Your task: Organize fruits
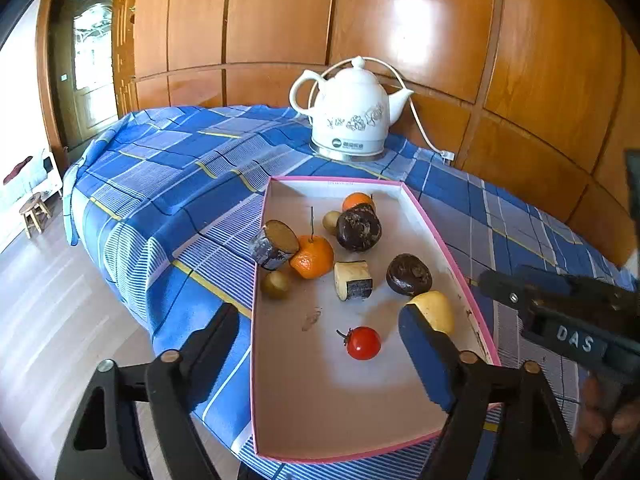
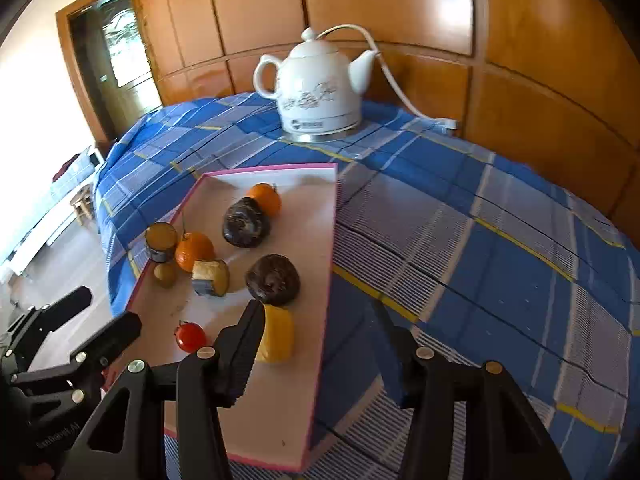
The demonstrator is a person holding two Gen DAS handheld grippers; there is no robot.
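Fruits all in pink-rimmed tray (image 1: 280, 420) overhanging tabletop edge; left claw (image 1: 320, 354) wide open, empty, over cherry tomato (image 1: 363, 343); right claw (image 2: 316, 354) part-open, empty; a nudge could tip tray.

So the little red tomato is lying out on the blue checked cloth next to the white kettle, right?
Not quite. The tomato is lying inside the pink-edged box with the other fruit, near its front end, far from the white kettle, which does stand on the blue checked cloth. The left wrist view shows this.
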